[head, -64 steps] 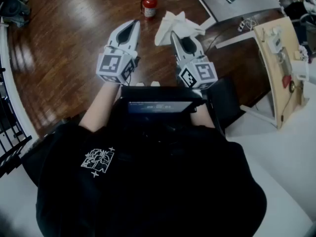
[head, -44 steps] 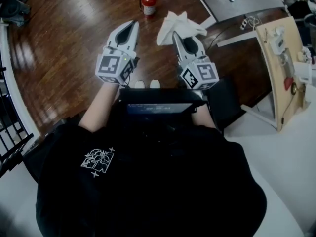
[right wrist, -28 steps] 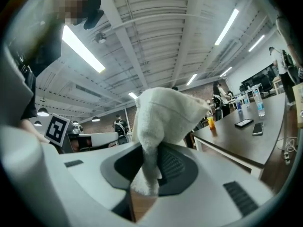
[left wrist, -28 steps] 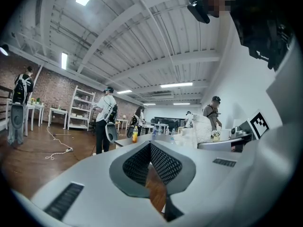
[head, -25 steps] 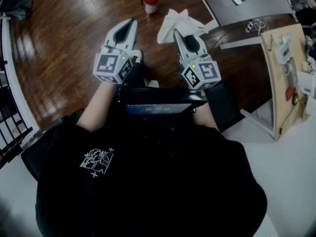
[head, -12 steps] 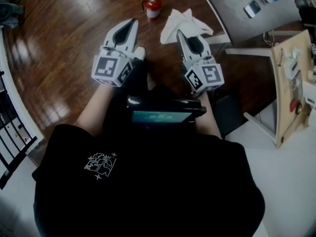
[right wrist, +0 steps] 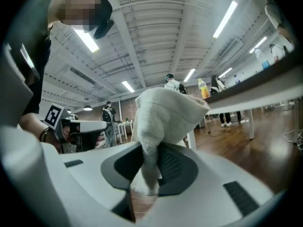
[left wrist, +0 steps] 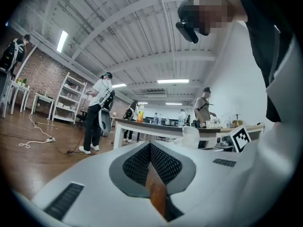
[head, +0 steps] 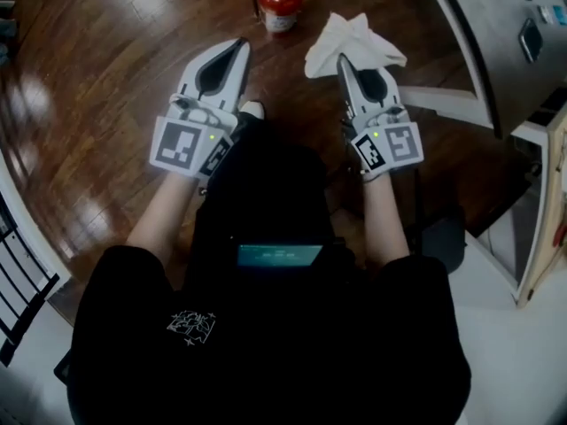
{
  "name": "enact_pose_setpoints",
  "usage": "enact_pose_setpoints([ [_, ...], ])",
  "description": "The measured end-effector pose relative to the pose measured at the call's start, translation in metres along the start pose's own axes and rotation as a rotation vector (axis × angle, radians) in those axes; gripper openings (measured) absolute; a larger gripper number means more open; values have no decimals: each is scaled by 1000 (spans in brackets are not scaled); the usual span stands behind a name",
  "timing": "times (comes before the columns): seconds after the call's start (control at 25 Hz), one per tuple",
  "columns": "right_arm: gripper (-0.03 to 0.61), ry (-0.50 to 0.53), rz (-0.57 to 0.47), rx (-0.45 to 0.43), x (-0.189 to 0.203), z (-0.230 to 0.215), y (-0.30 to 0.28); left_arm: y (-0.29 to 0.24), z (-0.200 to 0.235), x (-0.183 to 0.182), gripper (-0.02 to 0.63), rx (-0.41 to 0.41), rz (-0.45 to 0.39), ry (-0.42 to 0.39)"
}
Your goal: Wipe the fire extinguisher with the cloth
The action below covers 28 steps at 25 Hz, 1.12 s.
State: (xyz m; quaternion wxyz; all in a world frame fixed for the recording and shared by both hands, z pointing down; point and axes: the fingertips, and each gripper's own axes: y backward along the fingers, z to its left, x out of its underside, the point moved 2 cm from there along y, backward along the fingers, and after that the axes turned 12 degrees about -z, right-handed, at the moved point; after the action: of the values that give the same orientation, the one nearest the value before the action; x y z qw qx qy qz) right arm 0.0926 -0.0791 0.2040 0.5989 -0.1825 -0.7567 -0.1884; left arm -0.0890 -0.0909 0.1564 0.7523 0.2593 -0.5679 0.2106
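A small red fire extinguisher (head: 280, 3) stands upright on the dark wooden floor at the top of the head view. My right gripper (head: 342, 61) is shut on a white cloth (head: 354, 41), which bunches out past its tips to the right of the extinguisher. In the right gripper view the cloth (right wrist: 164, 110) rises from between the closed jaws of the right gripper (right wrist: 146, 176). My left gripper (head: 241, 46) is shut and holds nothing; it points toward the floor just below-left of the extinguisher. The left gripper view shows the left gripper (left wrist: 150, 146) pressed shut, aimed across the room; the extinguisher is out of that view.
A grey table (head: 496, 42) with a phone (head: 530, 37) on it stands at the upper right. A wooden board (head: 551, 193) leans at the right edge, a black railing (head: 18, 299) at the lower left. People (left wrist: 98, 112) stand by a long table (left wrist: 142, 126) in the distance.
The person has stepped forward, so the extinguisher now lies closer ahead of both grippers. The hands have spread a little. Both grippers stay shut, the right one still on the cloth.
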Motion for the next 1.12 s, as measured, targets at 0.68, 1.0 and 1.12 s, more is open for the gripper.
enact_pose_setpoints([
  [0.68, 98, 29, -109, -98, 223, -112, -107, -11, 80, 218, -2, 46, -81, -76],
  [1.0, 99, 12, -123, -84, 221, -128, -132, -4, 80, 225, -2, 18, -93, -87],
  [1.12, 100, 14, -131, -88, 218, -134, -141, -3, 80, 223, -2, 10, -110, -100],
])
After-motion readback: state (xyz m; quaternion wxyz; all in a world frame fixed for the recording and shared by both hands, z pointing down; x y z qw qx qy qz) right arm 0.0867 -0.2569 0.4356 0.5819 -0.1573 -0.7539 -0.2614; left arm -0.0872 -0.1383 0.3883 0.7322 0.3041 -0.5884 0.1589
